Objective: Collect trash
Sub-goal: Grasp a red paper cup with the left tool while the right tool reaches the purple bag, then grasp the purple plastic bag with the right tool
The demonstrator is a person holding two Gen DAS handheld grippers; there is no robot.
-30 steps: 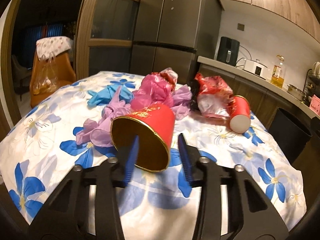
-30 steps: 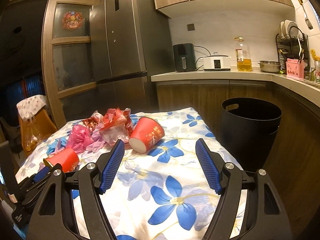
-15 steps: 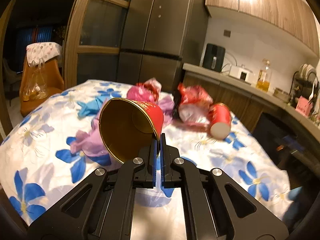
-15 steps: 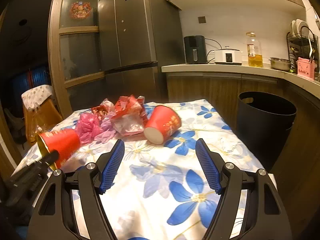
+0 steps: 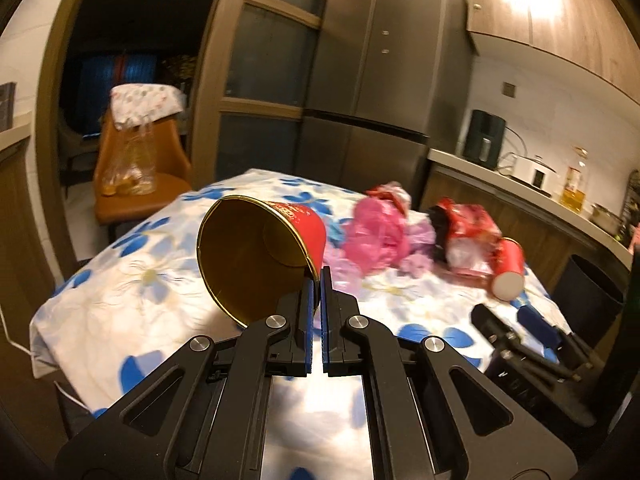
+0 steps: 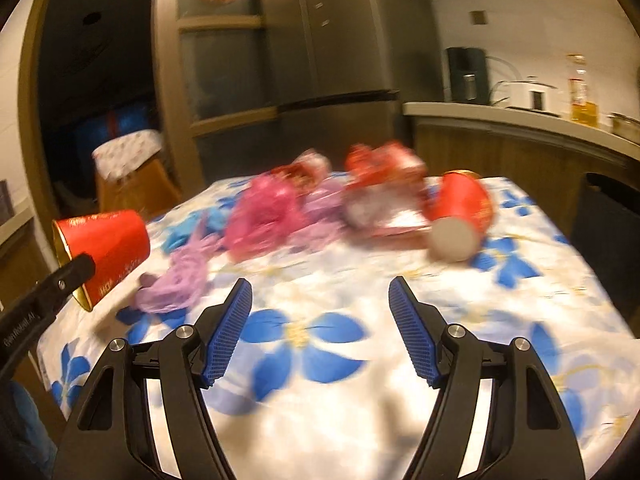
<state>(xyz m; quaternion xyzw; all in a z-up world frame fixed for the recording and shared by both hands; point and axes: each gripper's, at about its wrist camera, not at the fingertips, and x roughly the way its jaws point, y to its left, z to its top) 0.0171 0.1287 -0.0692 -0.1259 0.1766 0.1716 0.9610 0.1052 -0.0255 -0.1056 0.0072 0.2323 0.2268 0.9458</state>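
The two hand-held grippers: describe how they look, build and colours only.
Both look alike. The right hand-held gripper has two black angular arms with triangular cut-outs, silver round bolts at the joints, and ribbed blue pads. The left hand-held gripper has the same build; white lettering, too blurred to read, runs along its side.

— Any writing you can read?
— Only white lettering along the arm of the left gripper (image 6: pixel 82 266), at nine o'clock in the right wrist view. It seems to end in ".AI"; the rest blurs.
— And the red cup (image 6: pixel 112 240) beside it?
— Gold print, illegible.
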